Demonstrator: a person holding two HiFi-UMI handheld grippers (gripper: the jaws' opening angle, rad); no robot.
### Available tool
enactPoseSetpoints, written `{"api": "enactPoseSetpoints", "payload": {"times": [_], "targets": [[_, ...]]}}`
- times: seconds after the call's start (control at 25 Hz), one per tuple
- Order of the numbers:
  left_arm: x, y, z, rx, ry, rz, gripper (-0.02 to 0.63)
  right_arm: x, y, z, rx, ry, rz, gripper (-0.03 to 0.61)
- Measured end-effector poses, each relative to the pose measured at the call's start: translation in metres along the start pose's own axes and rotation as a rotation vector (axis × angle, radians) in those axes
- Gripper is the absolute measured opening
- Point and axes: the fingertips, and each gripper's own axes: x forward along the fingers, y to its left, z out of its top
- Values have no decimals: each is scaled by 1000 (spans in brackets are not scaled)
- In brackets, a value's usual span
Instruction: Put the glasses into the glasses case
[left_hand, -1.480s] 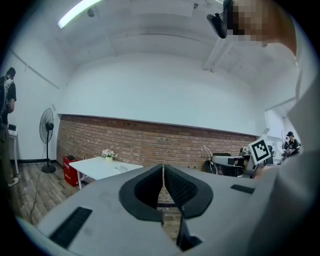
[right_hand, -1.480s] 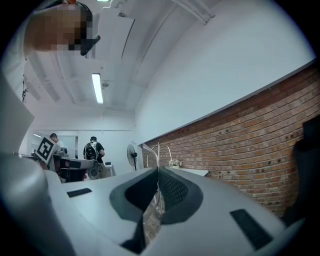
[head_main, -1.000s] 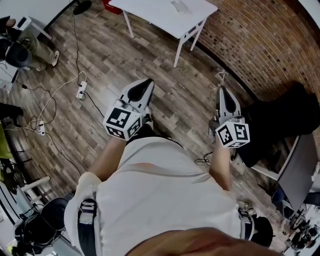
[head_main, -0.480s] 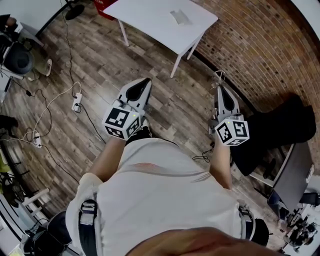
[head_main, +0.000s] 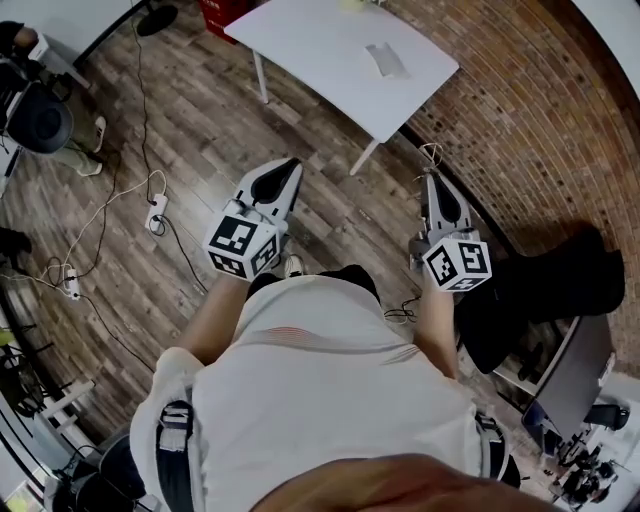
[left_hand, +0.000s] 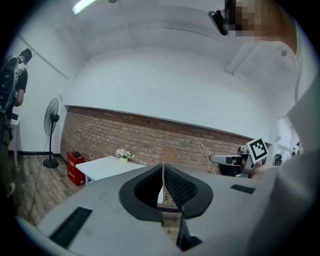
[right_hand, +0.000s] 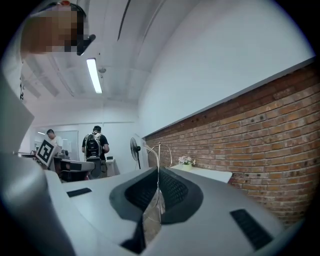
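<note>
Both were closed, the right gripper (head_main: 436, 183) pinching the glasses (right_hand: 153, 210), the left gripper (head_main: 284, 170) empty, with the likely grey case (head_main: 385, 60) ahead on the table (head_main: 310, 40), top centre.

table (head_main: 330, 55): white, we see it on the wood floor (head_main: 200, 130), right by the brick wall (head_main: 520, 110)
flowers (left_hand: 122, 154): little pot on the table
fan (left_hand: 51, 120): standing left of a red box (left_hand: 75, 161)
cables (head_main: 120, 200): we spot them loose on the floor with a power strip (head_main: 157, 208)
person (right_hand: 93, 145): wearing a backpack, back to us
</note>
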Motion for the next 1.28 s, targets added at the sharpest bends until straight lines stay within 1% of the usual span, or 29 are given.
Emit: {"api": "enactPoseSetpoints", "payload": {"times": [0.16,0.28,0.36,0.52,0.64,0.76,0.92,1.12,1.28], "targets": [[14,21,-8,-26,18,12,23,31,0,-10,2,45,27,60],[31,36,-13,-44,37,23,23,54,-12,-16,19,64,33,60],[42,44,-13,-42,40,35,23,71,-22,-19,25,71,41,60],[68,82,-2,-43,31,106,23,118,-44,-9,42,48,61,60],[96,97,13,-37,9,135,23,149,-65,6,33,28,79,60],[135,104,28,-9,0,135,23,176,-92,19,29,10,93,60],[185,109,43,4,-7,143,23,207,-132,27,44,16,104,60],[232,116,43,7,20,154,23,241,-175,30,54,31,120,61],[262,124,39,-8,48,151,23,267,-201,22,87,63,113,61]]}}
